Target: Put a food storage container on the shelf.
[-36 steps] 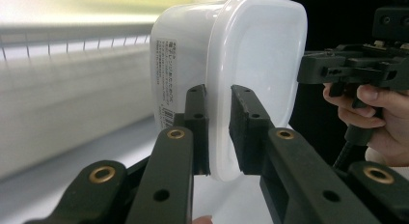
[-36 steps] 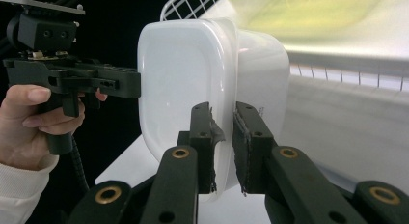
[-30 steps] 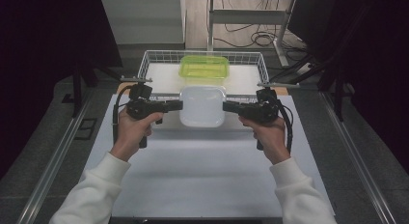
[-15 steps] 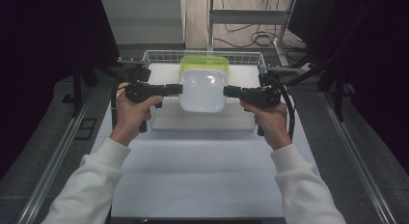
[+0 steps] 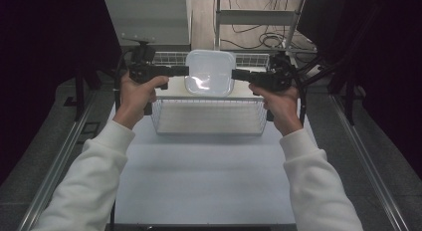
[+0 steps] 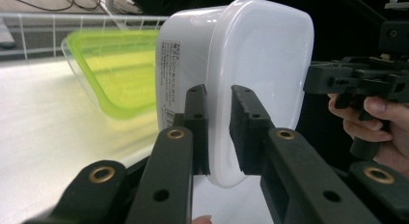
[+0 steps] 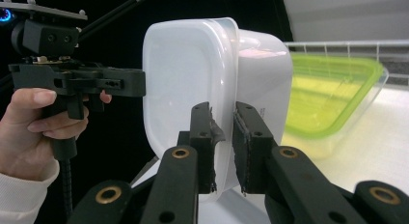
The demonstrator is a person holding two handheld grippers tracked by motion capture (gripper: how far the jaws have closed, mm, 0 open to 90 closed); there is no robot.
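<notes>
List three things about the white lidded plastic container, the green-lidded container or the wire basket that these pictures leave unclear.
- Printed label on the white lidded plastic container: left gripper view, text too small to read.
- White container's contents: opaque walls hide them in every view.
- Green-lidded clear plastic container: right gripper view, the white container covers its near end.
- Wire basket's far wall: high view, behind the raised white container.

Open white tabletop point(image 5: 209, 176) nearside — wire basket point(image 5: 209, 116) and green-lidded container point(image 6: 115, 74) crowding the far end
</notes>
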